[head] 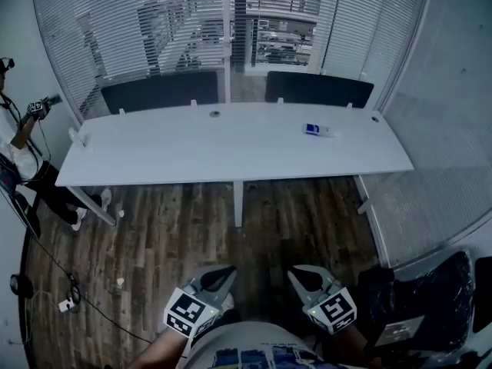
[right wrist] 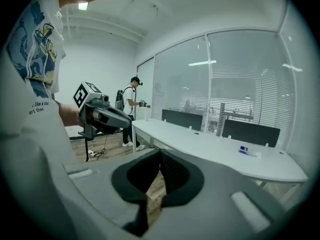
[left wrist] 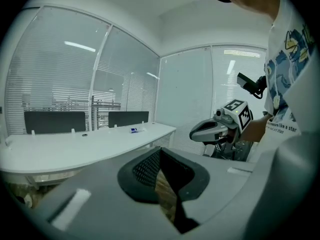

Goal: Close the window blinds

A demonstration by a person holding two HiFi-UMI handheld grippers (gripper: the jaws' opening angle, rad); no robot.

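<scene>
In the head view, the left gripper [head: 221,274] and the right gripper [head: 301,274] sit low, close to the person's body and side by side over the wooden floor [head: 177,229]. The window blinds [head: 115,29] hang on the glass wall straight ahead, beyond the long white bench [head: 231,144], well apart from both grippers. Their slats run level, parallel to the bench's long side. Neither gripper looks nearer, so the bench probably has to be rounded or reached across. I cannot make out a cord or wand.

In the left gripper view, the jaws are clenched together with nothing between them. The blinds [left wrist: 50,84] lie ahead and to the left, past the bench [left wrist: 75,146]; the right gripper [left wrist: 215,130] hovers alongside.

In the right gripper view, the jaws likewise meet, empty. The blinds [right wrist: 250,89] stand ahead and to the right, behind the bench [right wrist: 210,149], with the left gripper [right wrist: 102,116] beside.
</scene>
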